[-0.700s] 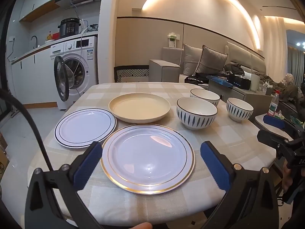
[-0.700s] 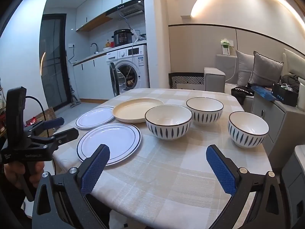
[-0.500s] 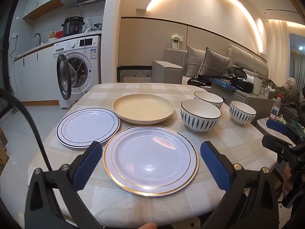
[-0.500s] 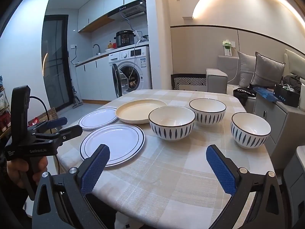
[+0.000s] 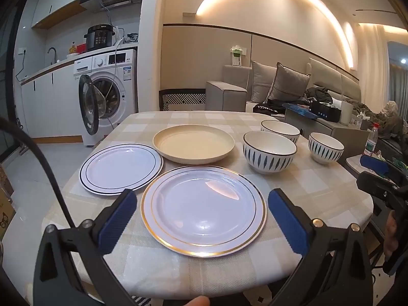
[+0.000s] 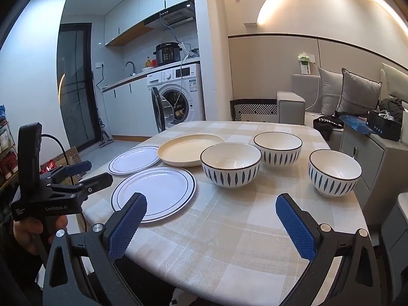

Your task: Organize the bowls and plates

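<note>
A gold-rimmed plate (image 5: pixel 204 210) lies nearest the table's front edge, and my left gripper (image 5: pixel 201 196) hovers open just before it, empty. Behind it are a black-rimmed plate (image 5: pixel 121 168) and a cream plate (image 5: pixel 193 142). Three white bowls with dark leaf marks (image 5: pixel 269 153) (image 5: pixel 280 128) (image 5: pixel 325 148) stand to the right. My right gripper (image 6: pixel 210 200) is open over bare tablecloth, short of the nearest bowls (image 6: pixel 230 163) (image 6: pixel 334 170), nothing between its pads. The left gripper (image 6: pixel 95 172) shows in the right wrist view, beside the near plate (image 6: pixel 153 193).
The round table (image 6: pixel 229 242) wears a checked cloth. A washing machine (image 5: pixel 107 94) with its door open stands behind on the left. A sofa (image 5: pixel 280 89) and a low cabinet (image 6: pixel 369 158) flank the right side. A hand (image 6: pixel 28 232) holds the left gripper.
Both views have drifted slightly. Nothing on the table has moved, and both grippers have stayed open and empty.
</note>
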`<act>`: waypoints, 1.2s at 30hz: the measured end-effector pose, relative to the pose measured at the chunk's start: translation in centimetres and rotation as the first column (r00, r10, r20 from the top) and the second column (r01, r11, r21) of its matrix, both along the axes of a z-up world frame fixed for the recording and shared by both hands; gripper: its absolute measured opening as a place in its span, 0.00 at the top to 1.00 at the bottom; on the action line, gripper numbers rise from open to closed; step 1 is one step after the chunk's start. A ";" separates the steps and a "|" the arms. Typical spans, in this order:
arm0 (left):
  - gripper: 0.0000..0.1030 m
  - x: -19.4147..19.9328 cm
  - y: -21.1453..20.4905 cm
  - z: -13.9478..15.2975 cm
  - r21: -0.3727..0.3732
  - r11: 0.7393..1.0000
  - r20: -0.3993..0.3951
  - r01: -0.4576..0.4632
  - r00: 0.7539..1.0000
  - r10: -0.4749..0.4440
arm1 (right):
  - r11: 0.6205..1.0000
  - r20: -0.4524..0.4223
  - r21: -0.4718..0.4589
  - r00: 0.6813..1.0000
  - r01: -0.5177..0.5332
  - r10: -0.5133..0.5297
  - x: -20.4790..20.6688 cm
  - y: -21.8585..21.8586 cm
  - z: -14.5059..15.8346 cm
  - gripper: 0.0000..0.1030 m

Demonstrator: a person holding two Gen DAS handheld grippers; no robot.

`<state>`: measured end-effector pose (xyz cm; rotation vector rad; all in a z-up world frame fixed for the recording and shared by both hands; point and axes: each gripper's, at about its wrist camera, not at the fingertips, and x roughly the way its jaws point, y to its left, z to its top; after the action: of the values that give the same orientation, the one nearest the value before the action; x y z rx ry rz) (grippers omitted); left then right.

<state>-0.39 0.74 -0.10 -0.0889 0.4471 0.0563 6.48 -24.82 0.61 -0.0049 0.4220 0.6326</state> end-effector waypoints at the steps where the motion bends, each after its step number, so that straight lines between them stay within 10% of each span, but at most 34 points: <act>1: 0.00 0.1 -0.1 0.0 0.002 1.000 -0.003 0.000 1.000 0.000 | 1.000 -0.001 -0.002 1.000 0.000 0.000 0.0 0.0 0.0 0.00; 36: 0.00 -0.2 0.2 -0.1 -0.007 1.000 -0.003 -0.005 1.000 0.005 | 1.000 -0.013 -0.018 1.000 0.001 -0.001 0.4 0.4 0.1 0.00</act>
<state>-0.61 0.96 -0.23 -0.0965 0.4500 0.0594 6.93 -24.47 0.74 -0.0178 0.4399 0.6280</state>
